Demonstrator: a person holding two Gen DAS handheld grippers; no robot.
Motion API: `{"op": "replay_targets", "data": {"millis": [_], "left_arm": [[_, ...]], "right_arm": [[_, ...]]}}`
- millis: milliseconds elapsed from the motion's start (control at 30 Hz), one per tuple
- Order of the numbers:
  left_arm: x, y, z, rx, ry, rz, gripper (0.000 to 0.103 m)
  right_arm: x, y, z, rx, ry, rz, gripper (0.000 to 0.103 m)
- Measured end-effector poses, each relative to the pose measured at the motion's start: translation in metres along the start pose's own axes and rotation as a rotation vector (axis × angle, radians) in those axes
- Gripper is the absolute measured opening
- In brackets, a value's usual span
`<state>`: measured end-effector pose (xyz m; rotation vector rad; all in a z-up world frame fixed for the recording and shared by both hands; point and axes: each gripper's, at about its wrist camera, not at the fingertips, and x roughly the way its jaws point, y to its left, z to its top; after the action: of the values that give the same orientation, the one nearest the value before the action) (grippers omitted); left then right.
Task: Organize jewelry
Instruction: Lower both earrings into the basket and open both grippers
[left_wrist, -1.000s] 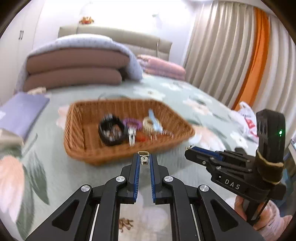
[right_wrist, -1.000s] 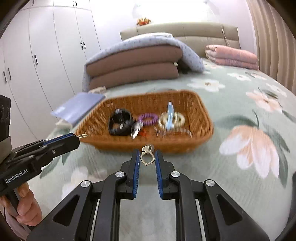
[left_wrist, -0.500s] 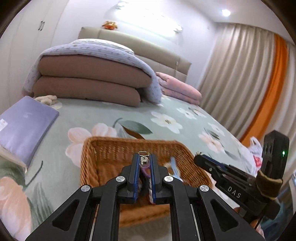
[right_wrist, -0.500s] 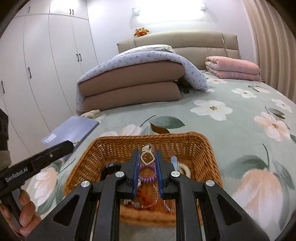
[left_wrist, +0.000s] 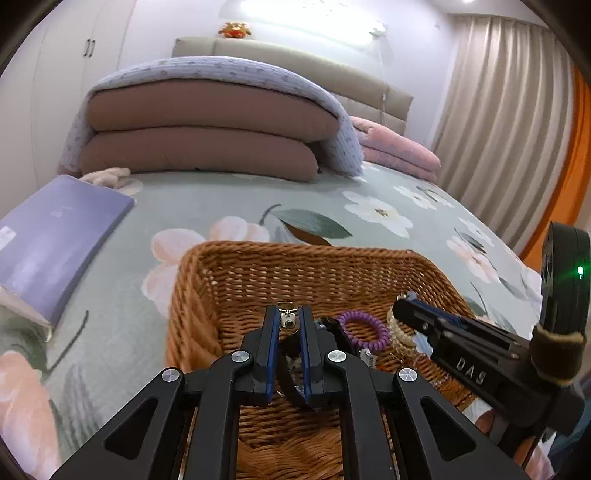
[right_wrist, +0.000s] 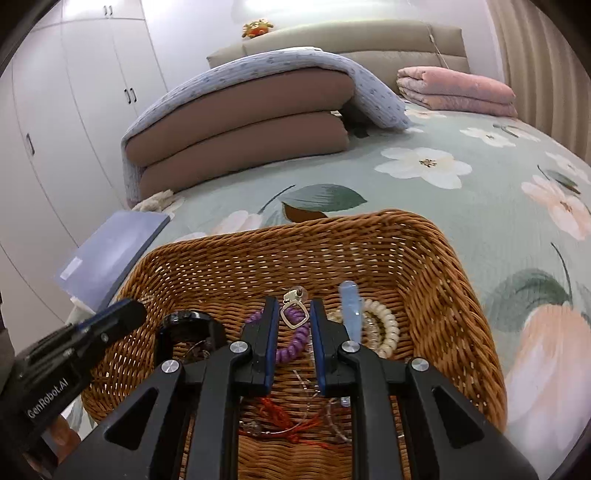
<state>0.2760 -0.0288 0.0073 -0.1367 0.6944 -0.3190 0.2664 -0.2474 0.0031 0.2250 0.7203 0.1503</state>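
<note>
A wicker basket (left_wrist: 207, 273) (right_wrist: 406, 229) lies on the bed. It holds a purple coil band (left_wrist: 364, 328) (right_wrist: 295, 345), a black watch (right_wrist: 192, 325), a pearl bracelet (right_wrist: 384, 325), a light blue clip (right_wrist: 351, 306) and red cord (right_wrist: 280, 410). My left gripper (left_wrist: 288, 321) is shut on a small silver earring (left_wrist: 288, 319) over the basket's near left part. My right gripper (right_wrist: 293, 314) is shut on a matching earring (right_wrist: 294, 314) with a square loop over the basket's middle. Each gripper shows in the other's view, the right (left_wrist: 410, 308) and the left (right_wrist: 122, 314).
A purple book (left_wrist: 55, 232) (right_wrist: 114, 247) lies left of the basket on the floral bedspread (left_wrist: 369, 218). Folded brown quilts (left_wrist: 199, 140) (right_wrist: 240, 125) and a pink blanket (right_wrist: 458, 92) are stacked at the headboard. Curtains (left_wrist: 509, 122) hang on the right.
Both grippers have moved forward with their earrings, from in front of the basket to above its inside. Both stay shut.
</note>
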Motion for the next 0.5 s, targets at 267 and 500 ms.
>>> {"op": "replay_targets", "data": {"millis": [267, 500], "left_arm": [[0.008, 0.014, -0.002, -0.056, 0.039, 0.003, 0.011], [0.012, 0.017, -0.003, -0.08, 0.064, -0.019, 0.011]], "right_arm": [[0.008, 0.0, -0.007, 0.003, 0.032, 0.021, 0.019], [0.009, 0.002, -0.009, 0.001, 0.04, 0.031, 0.019]]}}
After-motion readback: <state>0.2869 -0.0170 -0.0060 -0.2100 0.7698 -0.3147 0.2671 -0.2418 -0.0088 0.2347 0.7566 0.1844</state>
